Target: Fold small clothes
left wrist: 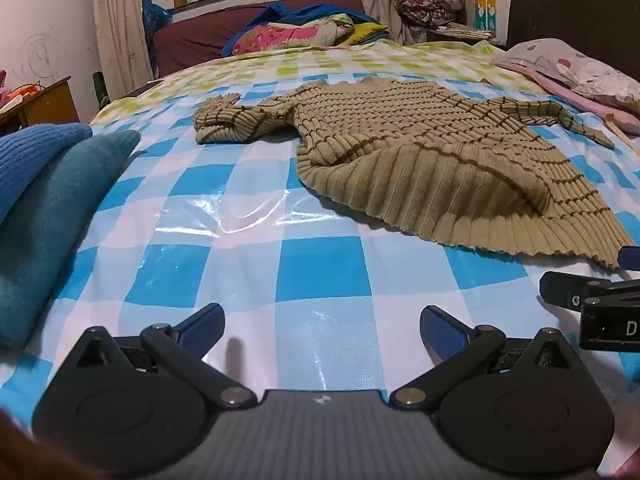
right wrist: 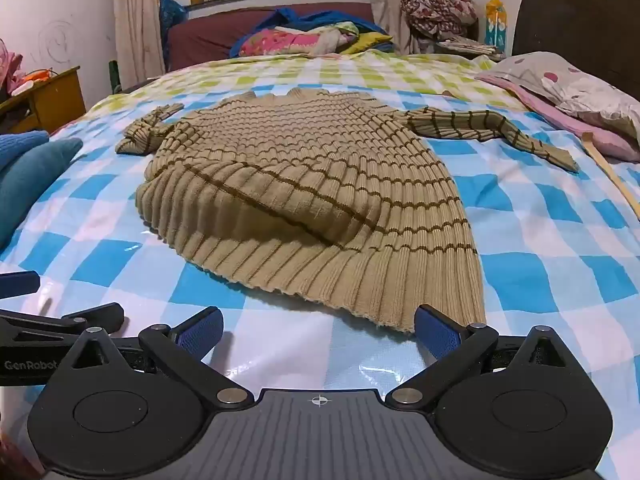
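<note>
A tan ribbed sweater with dark brown stripes lies spread on the checked bed cover, hem toward me, both sleeves out to the sides; its near hem is partly rumpled over. It also shows in the left wrist view, to the right and ahead. My right gripper is open and empty, just short of the hem, its right finger close to the hem's corner. My left gripper is open and empty over bare cover, left of the sweater. The right gripper's side shows at the left wrist view's right edge.
Folded blue knit clothes lie at the left. A pink and spotted pillow lies at the right by a dark headboard. Piled bedding sits at the far end under a window. A wooden cabinet stands left.
</note>
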Demonstrator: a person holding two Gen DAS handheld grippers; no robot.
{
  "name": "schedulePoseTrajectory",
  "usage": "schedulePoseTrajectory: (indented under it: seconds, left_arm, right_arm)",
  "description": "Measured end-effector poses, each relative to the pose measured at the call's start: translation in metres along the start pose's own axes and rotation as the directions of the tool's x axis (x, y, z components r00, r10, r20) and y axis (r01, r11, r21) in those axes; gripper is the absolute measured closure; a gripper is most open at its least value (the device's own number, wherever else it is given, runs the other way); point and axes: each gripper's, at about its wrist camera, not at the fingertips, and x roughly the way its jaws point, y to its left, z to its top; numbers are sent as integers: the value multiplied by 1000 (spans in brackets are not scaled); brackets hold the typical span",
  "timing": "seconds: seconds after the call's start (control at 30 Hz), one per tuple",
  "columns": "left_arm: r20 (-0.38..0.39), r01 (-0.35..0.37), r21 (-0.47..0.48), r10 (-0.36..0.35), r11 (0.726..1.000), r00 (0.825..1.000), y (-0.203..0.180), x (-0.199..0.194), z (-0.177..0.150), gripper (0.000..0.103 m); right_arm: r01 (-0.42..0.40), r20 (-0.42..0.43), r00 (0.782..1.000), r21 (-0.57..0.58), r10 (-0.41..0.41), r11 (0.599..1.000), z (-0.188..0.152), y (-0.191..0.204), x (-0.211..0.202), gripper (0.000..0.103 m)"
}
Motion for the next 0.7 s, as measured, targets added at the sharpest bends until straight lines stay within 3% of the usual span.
schedulePoseTrajectory:
  seconds: [0.27,0.4,0.7]
  left_arm:
    - [-4,16,-23,-16,1000,1000,3,0,-9,0]
    - [-50,37,-85,-42,996,998,10,9,-6,0]
    - [-30,40,-100,-44,994,999,8,6,-12,0]
  right_arm:
    - [3,-3,1000,2,-3,1000,-1,0,3,2]
    - [4,-7,1000,3,-4,1000,-1,1,4,2]
    - [3,-8,1000,5,-3,1000,-1,-1,4,2]
